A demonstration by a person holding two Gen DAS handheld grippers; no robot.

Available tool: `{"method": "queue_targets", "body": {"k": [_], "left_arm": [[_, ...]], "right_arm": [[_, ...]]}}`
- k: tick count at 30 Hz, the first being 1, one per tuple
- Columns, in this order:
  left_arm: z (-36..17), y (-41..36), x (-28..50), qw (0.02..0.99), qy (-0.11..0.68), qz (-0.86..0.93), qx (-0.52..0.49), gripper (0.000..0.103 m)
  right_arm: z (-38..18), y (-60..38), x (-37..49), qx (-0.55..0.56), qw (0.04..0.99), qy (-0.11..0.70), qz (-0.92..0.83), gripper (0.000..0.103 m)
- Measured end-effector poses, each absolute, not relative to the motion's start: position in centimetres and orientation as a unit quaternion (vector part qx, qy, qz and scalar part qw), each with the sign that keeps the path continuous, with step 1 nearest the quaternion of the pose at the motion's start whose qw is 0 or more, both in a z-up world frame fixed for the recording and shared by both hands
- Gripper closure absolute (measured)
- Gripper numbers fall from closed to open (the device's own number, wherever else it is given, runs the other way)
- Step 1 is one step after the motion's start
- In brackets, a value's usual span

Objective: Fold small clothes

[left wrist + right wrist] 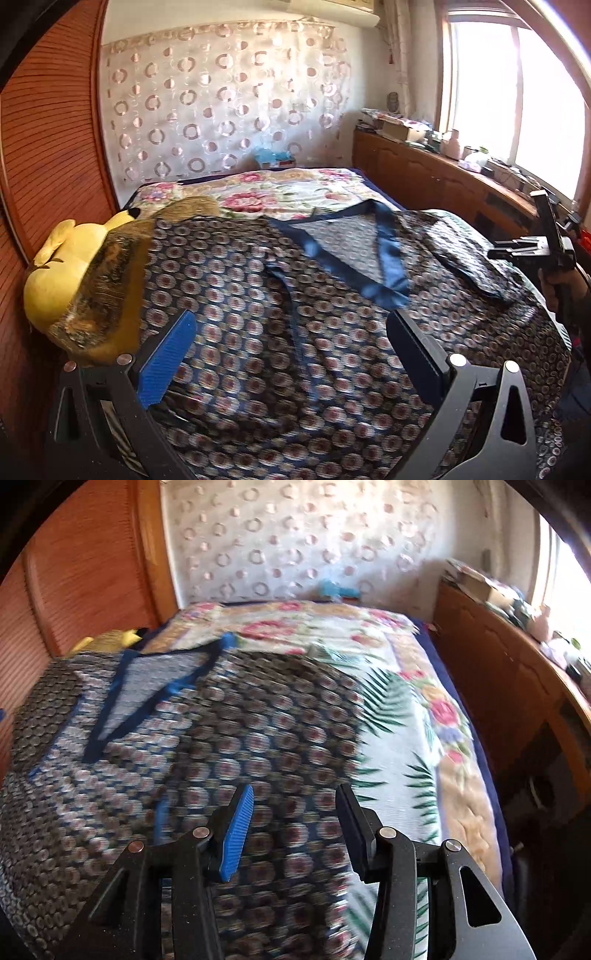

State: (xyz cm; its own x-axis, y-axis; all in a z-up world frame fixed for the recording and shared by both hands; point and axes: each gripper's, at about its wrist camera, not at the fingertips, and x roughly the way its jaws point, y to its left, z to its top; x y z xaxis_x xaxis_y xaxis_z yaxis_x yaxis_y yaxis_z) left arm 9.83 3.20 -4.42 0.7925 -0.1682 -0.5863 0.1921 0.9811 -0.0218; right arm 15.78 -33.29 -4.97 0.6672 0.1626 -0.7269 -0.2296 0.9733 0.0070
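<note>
Left wrist view, nearest first: the left gripper has its jaws spread wide with nothing between the pads; the patterned garment lies flat directly under and ahead of them, not pinched. Its cloth is dark with rows of small round medallions, spread open across the bed, and a blue-trimmed V neckline lies just beyond the fingertips, a little to the right. A yellow plush toy sits at the garment's left edge against the wooden panel. At the right border a hand holds the right gripper above the garment's far-right part. Right wrist view: the right gripper stands partly open, pads clear of any cloth; the garment fills the area under and left of the jaws, and its right edge runs below the right finger. Farther out, the floral bedspread lies bare to the right. Beyond that, a wooden cabinet under the window and a curtain with a ring pattern on the far wall.
</note>
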Motion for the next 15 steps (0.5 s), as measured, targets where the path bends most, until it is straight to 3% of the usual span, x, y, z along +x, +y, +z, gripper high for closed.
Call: {"method": "queue_targets", "body": {"k": [12, 15], "left_arm": [[-5.3, 9.8, 13.7, 0.945, 0.326, -0.036, 0.009, 0.001], [-5.4, 11.2, 14.5, 0.944, 0.329, -0.033, 0.002, 0.01]], "right_arm": [[-7.0, -34.3, 19.0, -0.028, 0.907, 0.411, 0.084, 0.055], [-7.0, -34.3, 18.3, -0.03, 0.911, 0.403, 0.083, 0.054]]}}
